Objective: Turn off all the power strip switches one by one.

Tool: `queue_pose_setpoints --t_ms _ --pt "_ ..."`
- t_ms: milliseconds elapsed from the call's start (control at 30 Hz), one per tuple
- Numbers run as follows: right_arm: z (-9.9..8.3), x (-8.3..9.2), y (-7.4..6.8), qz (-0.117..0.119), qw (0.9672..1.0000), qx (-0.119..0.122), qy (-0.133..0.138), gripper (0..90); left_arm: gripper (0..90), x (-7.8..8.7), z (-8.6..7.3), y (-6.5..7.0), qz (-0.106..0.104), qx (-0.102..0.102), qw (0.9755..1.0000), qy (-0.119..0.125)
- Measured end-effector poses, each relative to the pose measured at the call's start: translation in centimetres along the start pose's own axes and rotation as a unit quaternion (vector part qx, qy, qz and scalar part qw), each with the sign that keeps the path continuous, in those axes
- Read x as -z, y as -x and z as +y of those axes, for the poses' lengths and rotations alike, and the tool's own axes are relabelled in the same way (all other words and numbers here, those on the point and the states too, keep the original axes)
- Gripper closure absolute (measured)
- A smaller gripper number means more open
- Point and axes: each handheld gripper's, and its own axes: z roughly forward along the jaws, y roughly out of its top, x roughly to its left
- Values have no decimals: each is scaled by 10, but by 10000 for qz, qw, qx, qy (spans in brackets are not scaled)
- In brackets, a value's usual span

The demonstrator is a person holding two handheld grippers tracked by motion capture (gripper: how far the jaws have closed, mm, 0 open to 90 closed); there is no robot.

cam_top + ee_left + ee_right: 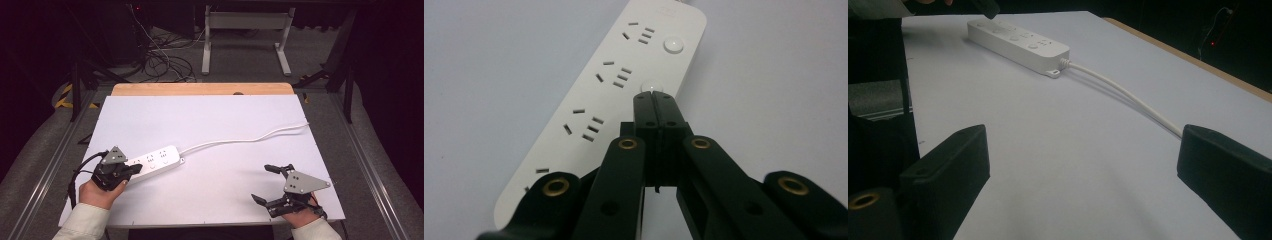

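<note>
White plastic sits under our left gripper (654, 102): the power strip (152, 162) lies flat near the counter's front left corner, its near end beneath that gripper. We hold the left jaws pressed together with nothing between them, so they make one narrow tip, and that tip rests at the strip's second round button (652, 87). Closed like this they can poke a small switch, which we judge is the work in hand: pressing it. The farthest button (673, 45) stands untouched beyond.

Our right gripper (272, 184) waits well apart at the front right, jaws wide apart and empty, low over the bare top. We judge it is held ready to steady the strip if it slides, since nothing pins it.

From the strip's far end a white cord (240, 138) curves across to the right edge.

The counter (210, 115) is a matt white sheet over a wooden top whose edge shows at the back. Beyond lie grey floor, tangled black cables (160, 62) and a white table frame (247, 30) in a dark room.
</note>
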Motion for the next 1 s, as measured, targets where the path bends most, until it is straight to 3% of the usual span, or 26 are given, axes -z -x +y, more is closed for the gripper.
queue_pose_setpoints --t_ms 167,467,667,867,1000 --pt "0 0 0 8 10000 10 -9 72 900 -2 -2 -3 33 78 10000 -11" --pt "0 0 0 15 10000 4 -10 72 900 -16 -4 -8 119 67 9994 -314" --pt "0 0 0 19 10000 4 -3 72 900 -18 -6 -12 59 237 9992 -304" --pt "0 0 0 26 10000 15 -8 72 900 -18 -8 -15 136 193 9994 -272" --pt "0 1 0 28 10000 13 3 72 900 -18 -11 -15 102 286 9993 -206"
